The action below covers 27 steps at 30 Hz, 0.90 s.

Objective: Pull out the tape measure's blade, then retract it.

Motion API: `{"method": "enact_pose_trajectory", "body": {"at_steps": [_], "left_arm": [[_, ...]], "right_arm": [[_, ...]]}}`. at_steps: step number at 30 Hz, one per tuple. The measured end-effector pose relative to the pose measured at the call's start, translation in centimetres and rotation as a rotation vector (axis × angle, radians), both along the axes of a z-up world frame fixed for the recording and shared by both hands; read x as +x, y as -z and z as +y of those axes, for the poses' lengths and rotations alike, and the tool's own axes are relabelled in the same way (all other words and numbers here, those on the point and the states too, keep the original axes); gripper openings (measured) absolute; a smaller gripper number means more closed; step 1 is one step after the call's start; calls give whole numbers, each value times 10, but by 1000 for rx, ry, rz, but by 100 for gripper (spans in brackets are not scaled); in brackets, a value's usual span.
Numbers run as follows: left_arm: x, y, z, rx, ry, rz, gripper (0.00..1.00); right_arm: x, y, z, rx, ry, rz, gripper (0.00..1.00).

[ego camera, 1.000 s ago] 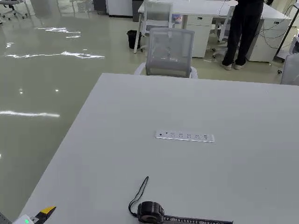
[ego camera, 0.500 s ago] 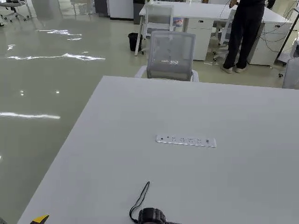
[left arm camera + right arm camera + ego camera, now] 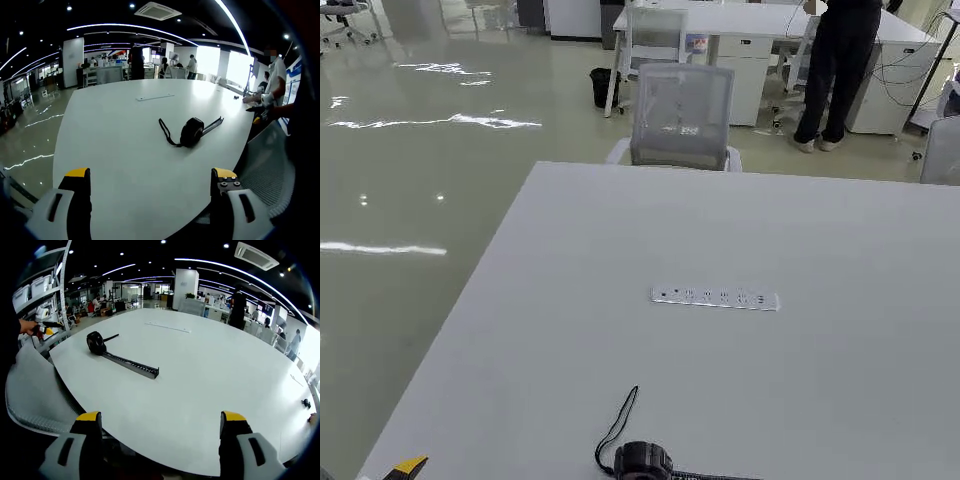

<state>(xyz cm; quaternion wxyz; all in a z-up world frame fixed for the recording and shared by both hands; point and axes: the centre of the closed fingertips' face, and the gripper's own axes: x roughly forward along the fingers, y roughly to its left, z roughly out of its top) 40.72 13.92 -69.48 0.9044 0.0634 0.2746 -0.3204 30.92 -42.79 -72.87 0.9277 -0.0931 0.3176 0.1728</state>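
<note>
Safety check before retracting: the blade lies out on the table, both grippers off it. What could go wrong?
1. The blade lies extended; released uncontrolled, it may whip back into the case.
2. The strap loops loose beside the case and could snag a jaw.
3. The case sits fairly near the table edge; a nudge from the open left gripper or right gripper might push it off.
</note>
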Motion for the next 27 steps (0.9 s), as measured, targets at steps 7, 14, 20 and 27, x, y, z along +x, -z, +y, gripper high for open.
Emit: {"method": "enact_pose_trajectory", "body": {"at_steps": [7, 14, 20, 27], "left_arm": [[0, 3, -5, 6, 13, 6, 99], [7, -2, -12, 8, 8, 1, 99], [11, -2, -16, 6, -55, 27, 99], [13, -7, -43, -37, -83, 18, 99]], "right_arm": [[-2, 4, -2, -3, -1, 9, 100], [2, 3, -4, -8, 1, 12, 100], [5, 4, 0, -12, -12, 17, 99], [15, 8, 5, -23, -46, 12, 96]]}}
